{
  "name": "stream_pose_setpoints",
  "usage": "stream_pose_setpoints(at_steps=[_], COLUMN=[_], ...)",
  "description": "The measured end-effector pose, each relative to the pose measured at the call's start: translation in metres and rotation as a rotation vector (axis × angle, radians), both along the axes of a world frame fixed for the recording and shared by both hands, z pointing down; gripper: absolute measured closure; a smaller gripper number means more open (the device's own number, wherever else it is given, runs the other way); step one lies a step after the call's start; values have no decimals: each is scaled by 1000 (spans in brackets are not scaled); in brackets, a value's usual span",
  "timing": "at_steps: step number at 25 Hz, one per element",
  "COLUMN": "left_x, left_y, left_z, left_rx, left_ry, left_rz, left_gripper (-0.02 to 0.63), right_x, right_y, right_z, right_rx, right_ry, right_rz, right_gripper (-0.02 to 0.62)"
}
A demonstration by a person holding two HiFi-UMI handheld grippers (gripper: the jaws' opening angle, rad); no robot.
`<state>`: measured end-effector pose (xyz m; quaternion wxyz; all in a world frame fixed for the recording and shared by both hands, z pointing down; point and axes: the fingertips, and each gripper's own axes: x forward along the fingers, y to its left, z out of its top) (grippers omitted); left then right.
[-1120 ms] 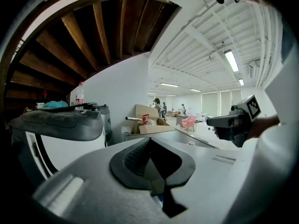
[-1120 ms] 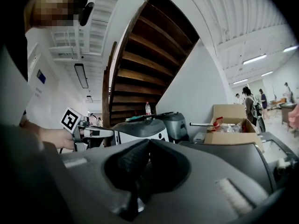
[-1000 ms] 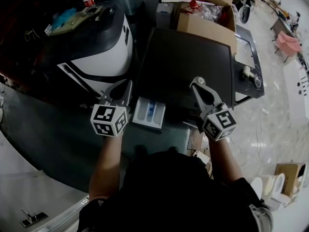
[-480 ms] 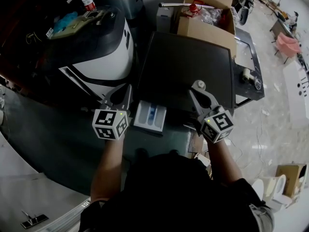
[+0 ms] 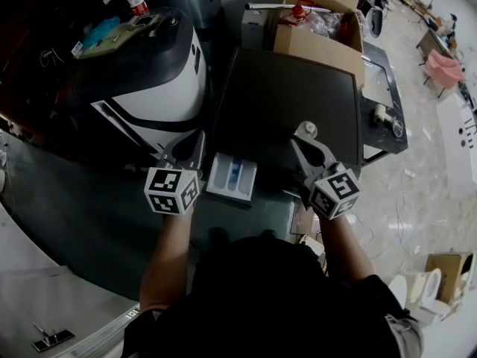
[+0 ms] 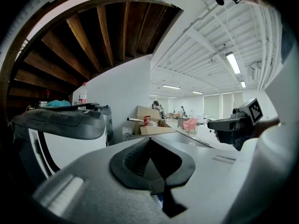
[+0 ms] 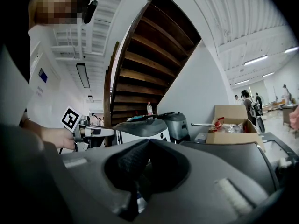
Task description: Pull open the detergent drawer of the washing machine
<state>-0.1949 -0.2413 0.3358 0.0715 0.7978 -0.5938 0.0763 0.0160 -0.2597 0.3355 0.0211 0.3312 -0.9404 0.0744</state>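
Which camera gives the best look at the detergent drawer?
The head view: it looks down into the open drawer, showing white compartments and a blue part. Both gripper views are filled by their own shut jaws and show a sliver at most.

From my head the left side is dim and murky, while the pale floor (image 5: 440,162) at right is bright. Both gripper views bend hard at the edges, corners black; ceiling lights (image 6: 232,62) glare, and my left gripper (image 6: 150,146) looks soft up close.
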Motion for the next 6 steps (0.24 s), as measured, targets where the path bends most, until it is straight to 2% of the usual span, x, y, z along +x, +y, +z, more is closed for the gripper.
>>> stream_pose_setpoints(at_steps=[6], left_x=[2], left_y=[1], left_z=[3], left_rx=[-10], left_ry=[1], left_rz=[4], left_gripper=[595], right_x=[-2], right_y=[1], right_z=[-1], right_rx=[-13], right_ry=[-16], right_rz=[-2], right_gripper=[594])
